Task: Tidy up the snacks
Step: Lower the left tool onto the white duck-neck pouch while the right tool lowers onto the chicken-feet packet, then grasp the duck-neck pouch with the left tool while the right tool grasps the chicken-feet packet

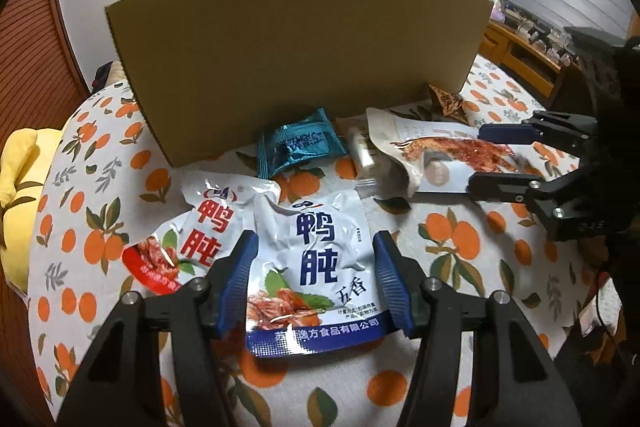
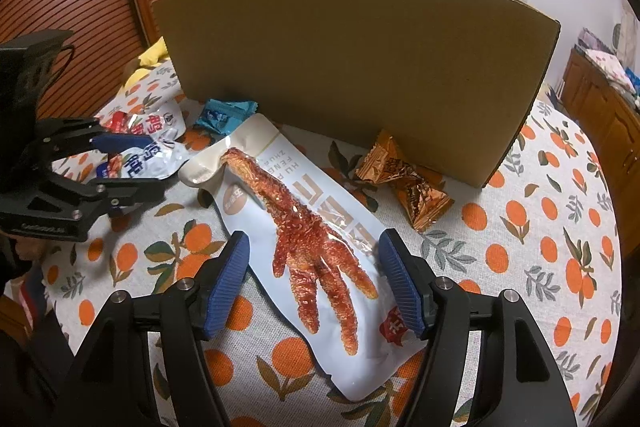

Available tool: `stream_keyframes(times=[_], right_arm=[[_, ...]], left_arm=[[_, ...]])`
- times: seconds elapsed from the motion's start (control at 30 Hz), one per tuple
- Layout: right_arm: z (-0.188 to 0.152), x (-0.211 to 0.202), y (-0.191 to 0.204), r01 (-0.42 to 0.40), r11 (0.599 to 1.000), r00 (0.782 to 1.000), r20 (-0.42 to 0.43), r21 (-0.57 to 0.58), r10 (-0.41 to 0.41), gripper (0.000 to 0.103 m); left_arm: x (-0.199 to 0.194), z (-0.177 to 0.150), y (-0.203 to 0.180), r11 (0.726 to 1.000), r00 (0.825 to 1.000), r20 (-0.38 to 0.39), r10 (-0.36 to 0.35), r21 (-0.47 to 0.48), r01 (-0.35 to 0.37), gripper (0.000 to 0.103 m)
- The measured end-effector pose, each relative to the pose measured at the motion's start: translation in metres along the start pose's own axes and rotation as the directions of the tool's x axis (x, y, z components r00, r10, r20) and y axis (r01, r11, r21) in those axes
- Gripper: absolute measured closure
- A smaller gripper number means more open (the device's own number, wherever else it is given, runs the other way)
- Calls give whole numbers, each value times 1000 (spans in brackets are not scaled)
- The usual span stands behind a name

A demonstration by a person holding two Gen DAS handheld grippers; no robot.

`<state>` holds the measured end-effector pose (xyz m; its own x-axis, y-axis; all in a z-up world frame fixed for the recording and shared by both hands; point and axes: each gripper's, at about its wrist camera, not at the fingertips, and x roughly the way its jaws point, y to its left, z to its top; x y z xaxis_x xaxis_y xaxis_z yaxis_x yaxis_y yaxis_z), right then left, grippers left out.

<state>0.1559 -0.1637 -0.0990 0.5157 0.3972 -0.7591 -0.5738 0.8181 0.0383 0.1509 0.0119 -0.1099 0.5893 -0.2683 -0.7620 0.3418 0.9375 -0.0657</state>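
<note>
Two duck-gizzard pouches: blue-print (image 1: 316, 267) between the left gripper's (image 1: 316, 283) half-open jaws, whether gripped cannot be told; red-print (image 1: 192, 231) beside it.
One chicken-foot pouch (image 2: 312, 259) between the right gripper's (image 2: 316, 279) half-open jaws, grip unclear.
One teal packet (image 1: 298, 147).
Two orange packets (image 2: 404, 179) against one cardboard box (image 2: 352, 67), mid-tablecloth (image 2: 540, 235).

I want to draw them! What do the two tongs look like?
Both the left tongs and the right tongs have black plastic frames with silver screws and triangle cut-outs. Their fingers wear ridged blue pads.
</note>
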Motion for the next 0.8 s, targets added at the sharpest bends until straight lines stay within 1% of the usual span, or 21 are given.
stream_keyframes(times=[0.4,0.57,0.7,0.8], right_arm=[[1,0,2,7,1000,1000,-5,-14,-7,30],[5,2,6,-9,999,999,-34,-52,7,28],[15,9,9,-9,996,998,-62,-88,4,27],[21,18,10,-19,994,996,-87,-107,10,24]], left_arm=[[-17,-8,-2,999,999,43,-28,-34,29,45],[-20,-9,-3,999,998,52,-34,-41,36,45],[-23,-9,-5,998,997,63,-43,-45,46,45],[-24,-11,-5,998,997,66,-48,-46,52,45]])
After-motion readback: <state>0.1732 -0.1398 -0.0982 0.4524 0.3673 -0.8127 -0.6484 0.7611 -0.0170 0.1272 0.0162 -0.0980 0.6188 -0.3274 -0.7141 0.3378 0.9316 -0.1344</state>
